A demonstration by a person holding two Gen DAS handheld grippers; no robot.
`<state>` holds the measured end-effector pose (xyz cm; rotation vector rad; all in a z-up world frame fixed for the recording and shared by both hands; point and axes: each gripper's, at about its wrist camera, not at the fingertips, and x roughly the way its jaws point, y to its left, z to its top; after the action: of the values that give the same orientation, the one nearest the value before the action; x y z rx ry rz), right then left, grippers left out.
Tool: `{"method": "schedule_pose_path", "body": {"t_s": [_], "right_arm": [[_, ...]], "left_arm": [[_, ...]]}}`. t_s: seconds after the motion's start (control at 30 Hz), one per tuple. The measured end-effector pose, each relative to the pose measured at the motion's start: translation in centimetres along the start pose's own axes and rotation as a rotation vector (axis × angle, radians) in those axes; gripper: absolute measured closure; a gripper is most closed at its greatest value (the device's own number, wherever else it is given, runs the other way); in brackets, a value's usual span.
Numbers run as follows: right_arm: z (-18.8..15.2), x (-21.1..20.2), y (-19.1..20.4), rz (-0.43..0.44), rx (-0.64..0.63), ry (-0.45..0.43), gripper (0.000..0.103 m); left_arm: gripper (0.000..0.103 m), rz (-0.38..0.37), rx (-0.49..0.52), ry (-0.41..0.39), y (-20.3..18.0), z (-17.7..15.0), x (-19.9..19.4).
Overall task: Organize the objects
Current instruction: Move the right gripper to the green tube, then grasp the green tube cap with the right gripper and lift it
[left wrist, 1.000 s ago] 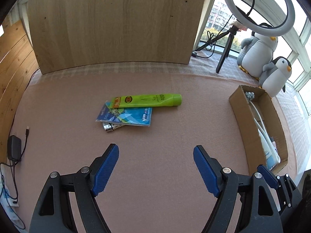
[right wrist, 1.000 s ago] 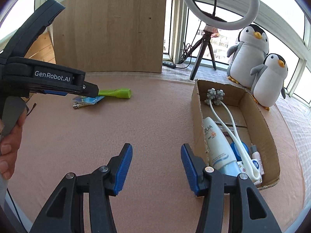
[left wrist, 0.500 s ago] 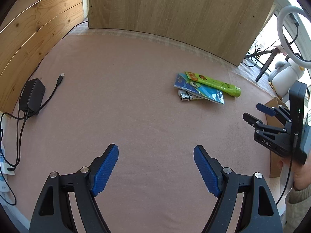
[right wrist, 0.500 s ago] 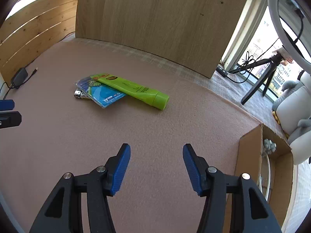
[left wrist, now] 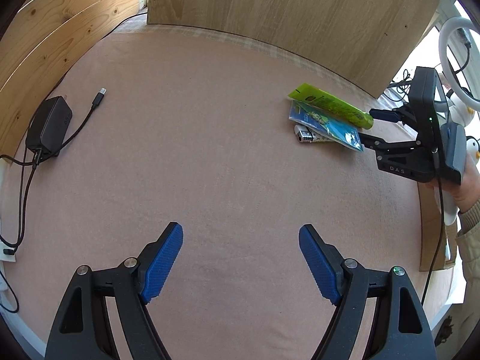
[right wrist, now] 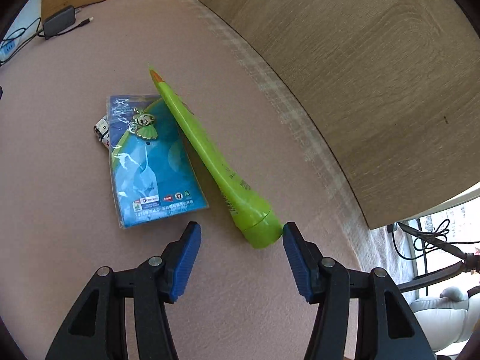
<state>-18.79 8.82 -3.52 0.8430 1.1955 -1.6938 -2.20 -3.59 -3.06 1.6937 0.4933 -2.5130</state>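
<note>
The green tube (right wrist: 210, 162) lies diagonally mid-frame in my right wrist view, its cap end just inside my right gripper (right wrist: 240, 252), beside the right pad; jaws part-open, gripping nothing. My left gripper (left wrist: 240, 258) gapes wide, empty.

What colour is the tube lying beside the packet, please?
The tube is lime green, clearest in the right wrist view.
</note>
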Motion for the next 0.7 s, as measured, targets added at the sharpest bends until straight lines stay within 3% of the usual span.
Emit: {"method": "schedule_pose_path", "body": {"t_s": [0.3, 0.5, 0.7], "right_arm": [[1.0, 0.0, 1.0, -0.005, -0.089, -0.007, 0.051], [1.7, 0.1, 1.3, 0.049, -0.082, 0.054, 0.076], [-0.3, -1.5, 2.6, 0.067, -0.008, 0.108, 0.078]], "left_arm": [[0.020, 0.013, -0.019, -0.010, 1.6, -0.8, -1.0], [0.020, 0.016, -0.031, -0.006, 2.4, -1.1, -1.2], [0.020, 0.006, -0.035, 0.004, 2.3, -1.2, -0.8]]}}
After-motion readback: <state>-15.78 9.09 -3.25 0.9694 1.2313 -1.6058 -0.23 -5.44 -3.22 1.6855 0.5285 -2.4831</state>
